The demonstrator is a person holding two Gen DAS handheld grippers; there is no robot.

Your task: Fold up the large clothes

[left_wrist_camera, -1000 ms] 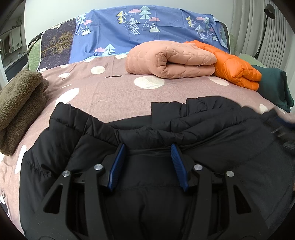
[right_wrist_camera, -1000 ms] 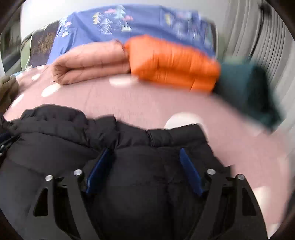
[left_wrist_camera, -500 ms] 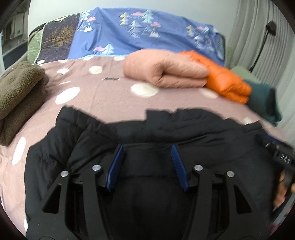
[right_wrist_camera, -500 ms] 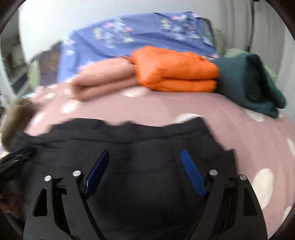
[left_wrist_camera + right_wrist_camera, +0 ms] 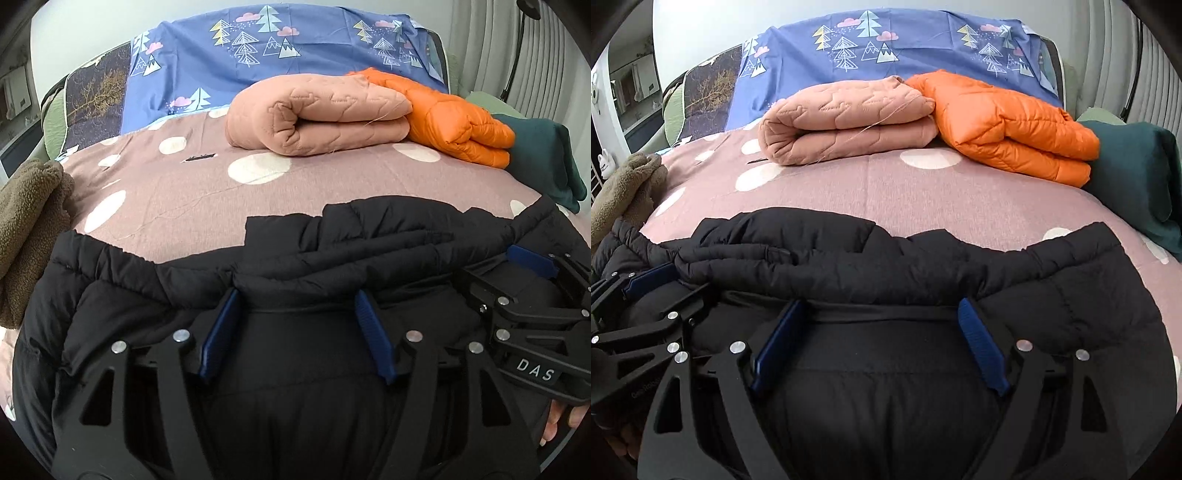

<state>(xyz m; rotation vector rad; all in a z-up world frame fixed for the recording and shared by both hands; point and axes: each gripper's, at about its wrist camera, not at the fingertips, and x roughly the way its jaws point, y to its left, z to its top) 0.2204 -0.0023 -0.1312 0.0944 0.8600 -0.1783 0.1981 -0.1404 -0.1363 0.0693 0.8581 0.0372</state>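
A large black puffer jacket (image 5: 332,251) lies spread on the pink dotted bed sheet (image 5: 207,192); it also fills the lower half of the right wrist view (image 5: 886,258). My left gripper (image 5: 295,299) is open, its blue pads low over the jacket's left part. My right gripper (image 5: 881,308) is open over the jacket's right part. Each gripper shows in the other's view: the right one (image 5: 532,262) at the right edge, the left one (image 5: 650,277) at the left edge.
At the back of the bed lie a folded peach quilted blanket (image 5: 317,114), a folded orange puffer jacket (image 5: 458,122) and a dark green folded garment (image 5: 543,155). A brown fleece (image 5: 29,221) lies at the left. A blue tree-print cloth (image 5: 280,48) covers the headboard.
Both grippers have come closer together over the jacket and steadied; the right gripper now shows fully at the left view's right edge. The jacket's top edge looks more bunched.
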